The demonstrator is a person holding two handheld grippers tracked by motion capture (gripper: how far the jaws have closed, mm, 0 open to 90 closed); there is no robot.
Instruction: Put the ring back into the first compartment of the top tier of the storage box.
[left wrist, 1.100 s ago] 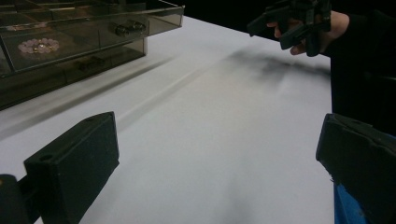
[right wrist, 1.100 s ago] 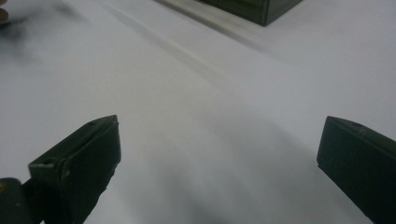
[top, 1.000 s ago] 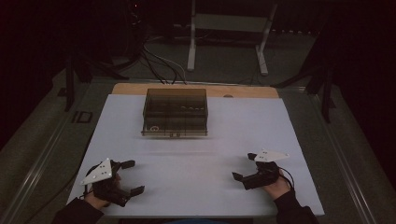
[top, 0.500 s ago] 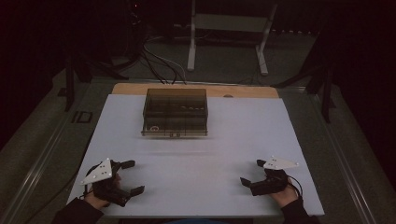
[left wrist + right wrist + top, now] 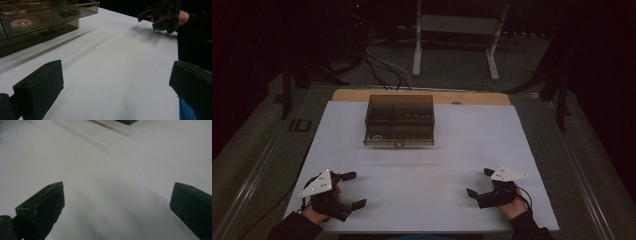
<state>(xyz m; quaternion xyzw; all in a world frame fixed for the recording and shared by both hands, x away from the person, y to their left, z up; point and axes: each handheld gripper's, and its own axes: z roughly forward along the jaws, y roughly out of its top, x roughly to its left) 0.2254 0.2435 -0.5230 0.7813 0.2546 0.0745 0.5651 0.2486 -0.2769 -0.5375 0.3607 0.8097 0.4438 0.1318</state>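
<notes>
Fingers of the left gripper [image 5: 352, 190] spread wide, empty, low at the lower left of the high view, just above the white counter [image 5: 422, 165]. Same fingers [image 5: 37, 87] at the bottom corners of the left gripper view, bare counter between them. Right gripper [image 5: 478, 182] at the lower right of the high view, fingers likewise wide apart and holding nothing; seen again at the upper right of the left gripper view [image 5: 152, 17], in a hand [image 5: 183, 17] with a dark sleeve. Right gripper's fingers [image 5: 41, 207] at the bottom corners of the right gripper view, plain white surface between.

Smoked clear drawer box [image 5: 399, 120] at the upper middle of the high view, toward the far edge of the counter, well apart from both grippers. In the upper left of the left gripper view, a pale pink bead bracelet [image 5: 21, 23] inside a drawer, small dark items beside it, too dim to name. Corner of the box [image 5: 126, 122] at the top edge of the right gripper view.
</notes>
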